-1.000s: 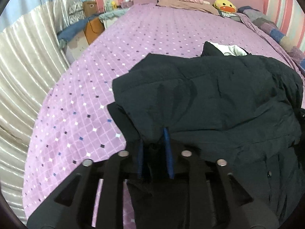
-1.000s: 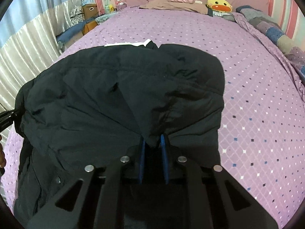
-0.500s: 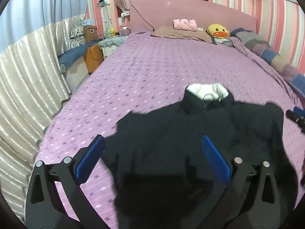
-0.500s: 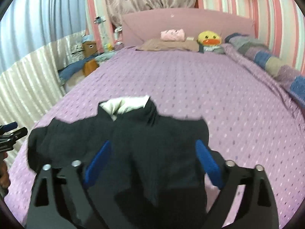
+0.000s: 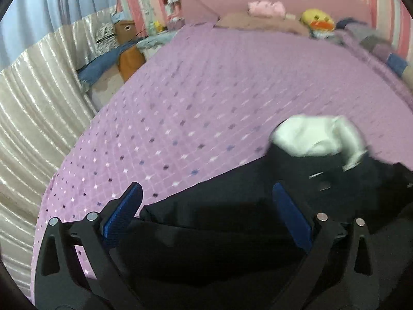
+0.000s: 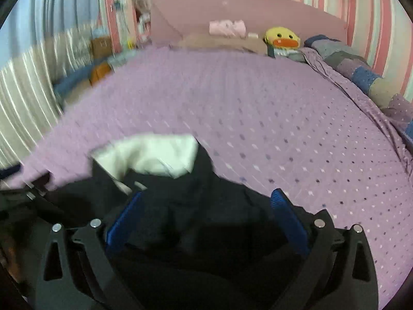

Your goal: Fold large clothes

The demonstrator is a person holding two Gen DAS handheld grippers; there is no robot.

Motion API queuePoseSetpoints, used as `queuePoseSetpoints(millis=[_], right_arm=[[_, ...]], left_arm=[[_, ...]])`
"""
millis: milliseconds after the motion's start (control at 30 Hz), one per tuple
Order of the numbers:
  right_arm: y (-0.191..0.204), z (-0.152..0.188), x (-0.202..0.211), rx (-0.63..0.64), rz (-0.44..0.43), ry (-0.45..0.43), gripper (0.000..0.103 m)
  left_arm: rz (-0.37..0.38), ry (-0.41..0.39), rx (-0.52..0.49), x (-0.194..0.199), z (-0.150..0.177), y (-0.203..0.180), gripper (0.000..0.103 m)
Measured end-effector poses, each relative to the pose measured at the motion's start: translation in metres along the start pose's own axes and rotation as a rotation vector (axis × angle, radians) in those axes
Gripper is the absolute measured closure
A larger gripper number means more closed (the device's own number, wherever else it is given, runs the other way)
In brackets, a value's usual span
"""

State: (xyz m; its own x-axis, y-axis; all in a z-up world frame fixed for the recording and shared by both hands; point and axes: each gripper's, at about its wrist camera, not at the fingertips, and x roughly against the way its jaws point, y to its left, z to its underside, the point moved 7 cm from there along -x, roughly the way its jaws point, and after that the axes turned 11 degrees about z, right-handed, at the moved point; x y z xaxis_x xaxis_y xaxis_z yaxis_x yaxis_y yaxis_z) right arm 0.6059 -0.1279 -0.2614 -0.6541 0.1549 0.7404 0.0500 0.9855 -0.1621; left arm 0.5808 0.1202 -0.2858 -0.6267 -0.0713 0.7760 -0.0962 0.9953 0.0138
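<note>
Dark jacket (image 5: 232, 206) loose between, below spread blue fingers (image 5: 124, 214).

My left gripper (image 5: 206, 217) has matt black plastic arms, dull silver metal pins and ribbed blue pads (image 5: 124, 214) that look rubbery. My right gripper (image 6: 206, 219) is built the same. The dark jacket (image 5: 232, 232) at the bed's near edge is smooth matt cloth, with a soft white lining (image 5: 317, 137) that looks fleecy. The bedspread (image 5: 219, 90) is matt purple woven cloth. The curtain (image 5: 33, 103) off the bed's left edge is glossy, satiny fabric. The duck toy (image 6: 282, 38) at the head is plush.
</note>
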Motion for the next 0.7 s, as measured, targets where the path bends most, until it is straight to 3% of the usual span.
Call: queuePoseSetpoints(millis=[67,167,467,700], right_arm=[[-0.005,0.009,-0.014,-0.059,-0.068,0.031,0.005],[-0.011,0.013,-0.029,-0.098,-0.088,0.047,0.005],[-0.003,0.028,-0.057,-0.074,-0.081,0.060,0.004],[0.004,0.028,-0.071,-0.087,-0.106,0.059,0.001]], left_arm=[[0.002,0.025,0.032,-0.016,0.012,0.011,0.015],[0.014,0.020,0.069,-0.027,0.023,0.022,0.017],[0.049,-0.043,0.095,-0.042,0.039,0.033,0.013],[0.103,-0.090,0.132,-0.062,0.027,0.034,0.005]])
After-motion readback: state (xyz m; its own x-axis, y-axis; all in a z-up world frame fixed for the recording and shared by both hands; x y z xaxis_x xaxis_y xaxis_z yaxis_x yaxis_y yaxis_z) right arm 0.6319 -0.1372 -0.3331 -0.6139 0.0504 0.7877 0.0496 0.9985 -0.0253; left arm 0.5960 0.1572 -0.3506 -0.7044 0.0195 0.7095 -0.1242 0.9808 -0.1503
